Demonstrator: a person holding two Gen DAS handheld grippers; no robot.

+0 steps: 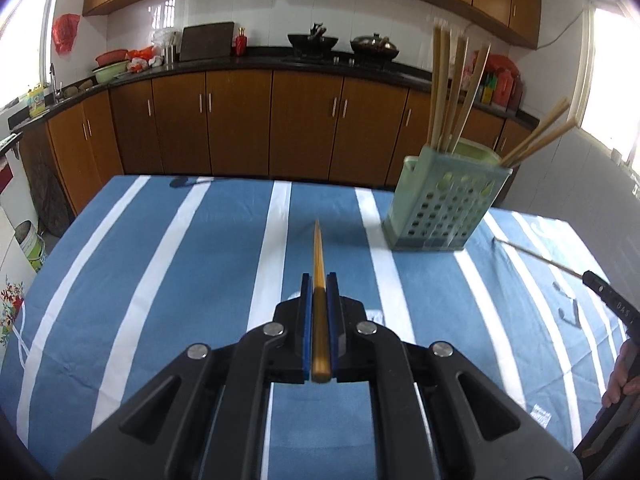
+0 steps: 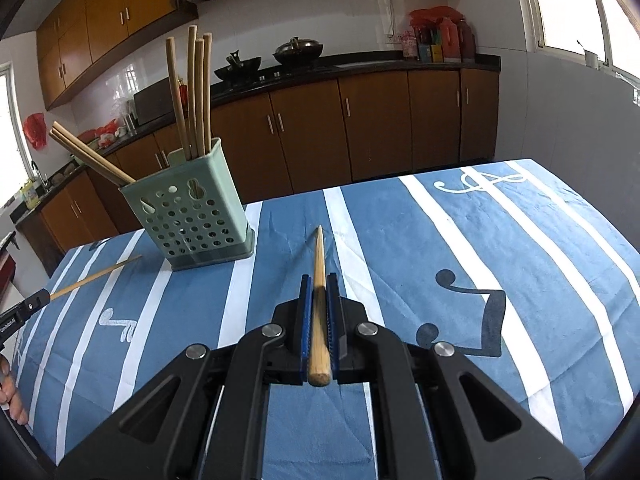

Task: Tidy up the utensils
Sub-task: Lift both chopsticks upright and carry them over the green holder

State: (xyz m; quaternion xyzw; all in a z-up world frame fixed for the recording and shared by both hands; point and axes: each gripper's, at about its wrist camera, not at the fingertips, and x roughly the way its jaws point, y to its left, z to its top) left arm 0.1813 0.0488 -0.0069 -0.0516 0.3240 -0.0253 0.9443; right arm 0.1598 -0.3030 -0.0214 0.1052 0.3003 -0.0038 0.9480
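- Left wrist view: left gripper (image 1: 319,280) jaws pinch a chopstick (image 1: 318,252); right gripper (image 2: 319,282) jaws pinch another chopstick (image 2: 319,256).
- Risk: either tip could catch the holder (image 2: 192,216) rim near the counter's far edge and tip it.

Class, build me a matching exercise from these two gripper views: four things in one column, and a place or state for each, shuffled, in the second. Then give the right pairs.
1. left gripper
2. green holder
3. tablecloth
4. wok

A. blue with white stripes
B. on the stove at the back counter
C. shut on a chopstick
D. stands on the table, chopsticks sticking out

Pairs: 1-C, 2-D, 3-A, 4-B
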